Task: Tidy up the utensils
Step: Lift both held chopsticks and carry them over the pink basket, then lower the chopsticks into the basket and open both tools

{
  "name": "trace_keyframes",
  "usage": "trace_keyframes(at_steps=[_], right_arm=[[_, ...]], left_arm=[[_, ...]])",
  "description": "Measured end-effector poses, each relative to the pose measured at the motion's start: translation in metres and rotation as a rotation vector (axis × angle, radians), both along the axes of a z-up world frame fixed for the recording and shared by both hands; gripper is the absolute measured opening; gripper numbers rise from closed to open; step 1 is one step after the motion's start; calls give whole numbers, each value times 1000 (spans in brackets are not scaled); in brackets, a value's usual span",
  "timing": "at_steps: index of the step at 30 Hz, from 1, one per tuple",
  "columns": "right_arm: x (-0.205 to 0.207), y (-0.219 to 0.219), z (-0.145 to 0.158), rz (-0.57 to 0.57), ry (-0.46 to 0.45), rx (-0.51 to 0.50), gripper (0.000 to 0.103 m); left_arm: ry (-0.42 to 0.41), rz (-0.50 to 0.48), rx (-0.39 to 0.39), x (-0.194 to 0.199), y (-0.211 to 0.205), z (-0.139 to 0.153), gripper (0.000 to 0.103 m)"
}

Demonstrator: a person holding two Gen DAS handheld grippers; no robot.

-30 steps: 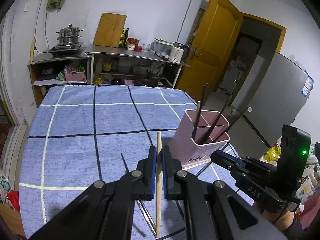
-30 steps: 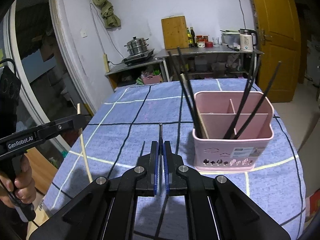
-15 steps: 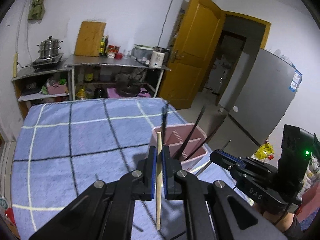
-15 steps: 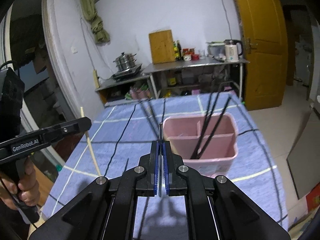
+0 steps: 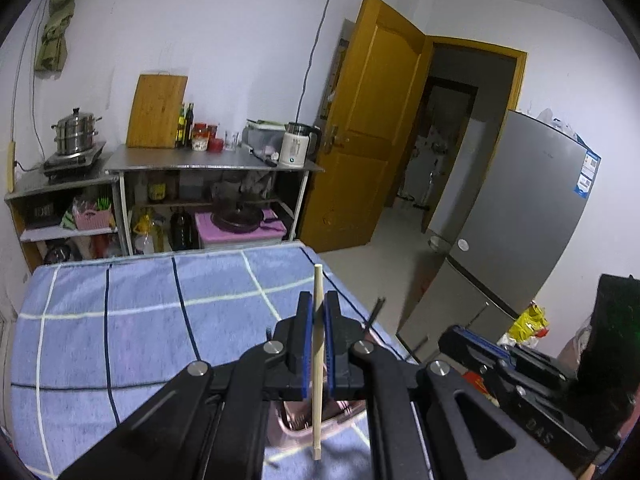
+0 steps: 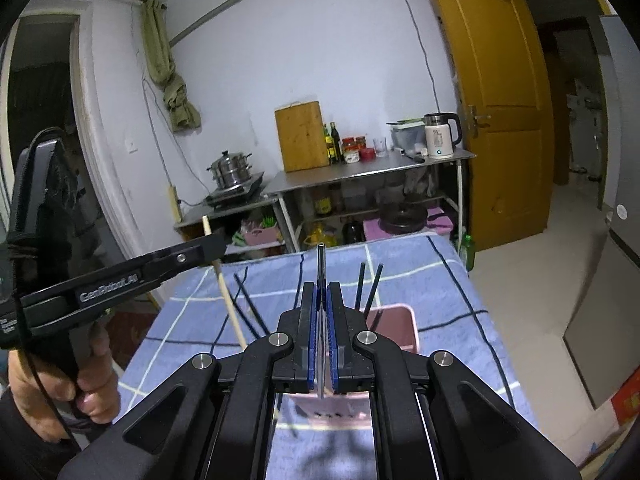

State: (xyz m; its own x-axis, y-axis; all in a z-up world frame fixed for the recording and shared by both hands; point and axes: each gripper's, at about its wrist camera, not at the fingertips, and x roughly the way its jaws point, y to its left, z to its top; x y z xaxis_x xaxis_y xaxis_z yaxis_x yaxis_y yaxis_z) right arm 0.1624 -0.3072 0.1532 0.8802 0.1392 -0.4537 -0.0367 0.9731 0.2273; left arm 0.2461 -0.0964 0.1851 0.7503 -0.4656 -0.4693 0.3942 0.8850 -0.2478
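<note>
Blue-padded jaws of the left gripper (image 5: pixel 316 320) clamp a pale wooden chopstick (image 5: pixel 317 364) upright, directly above the pink utensil holder (image 6: pixel 394 326). The right gripper (image 6: pixel 321 316) pinches a thin dark metal chopstick (image 6: pixel 321 268) above that holder, over the blue checked tablecloth (image 5: pixel 120 320).

Against the far wall, a steel counter (image 5: pixel 216 164) carrying a leaning wooden cutting board (image 5: pixel 157 111), dark bottles (image 5: pixel 185 125), red-lidded jars (image 5: pixel 202 137) and a white electric kettle (image 5: pixel 297 150). Left of it, a stacked steamer pot (image 5: pixel 75 136) on a cooktop. Right, an open yellow door (image 5: pixel 370 120) and a grey fridge (image 5: pixel 524 216). Hanging high up, an olive cloth (image 6: pixel 172 80).
</note>
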Motion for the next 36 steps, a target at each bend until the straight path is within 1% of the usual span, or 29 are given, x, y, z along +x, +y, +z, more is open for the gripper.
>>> trace_keyframes(at_steps=[4, 6, 12, 23, 28, 36], right_arm=[[9, -3, 0, -2, -9, 8, 5], [13, -2, -3, 0, -6, 8, 5], [21, 4, -23, 4, 25, -8, 5], [35, 13, -59, 21, 98, -46, 5], [37, 13, -74, 22, 135, -46, 5], [32, 14, -82, 25, 166, -38, 5]], left_arm=[[-20, 4, 7, 12, -8, 0, 6], [-41, 15, 26, 16, -12, -3, 6], [-39, 10, 20, 23, -14, -23, 6], [-16, -24, 68, 13, -15, -52, 6], [-1, -27, 71, 6, -10, -60, 6], [11, -36, 69, -5, -3, -65, 6]])
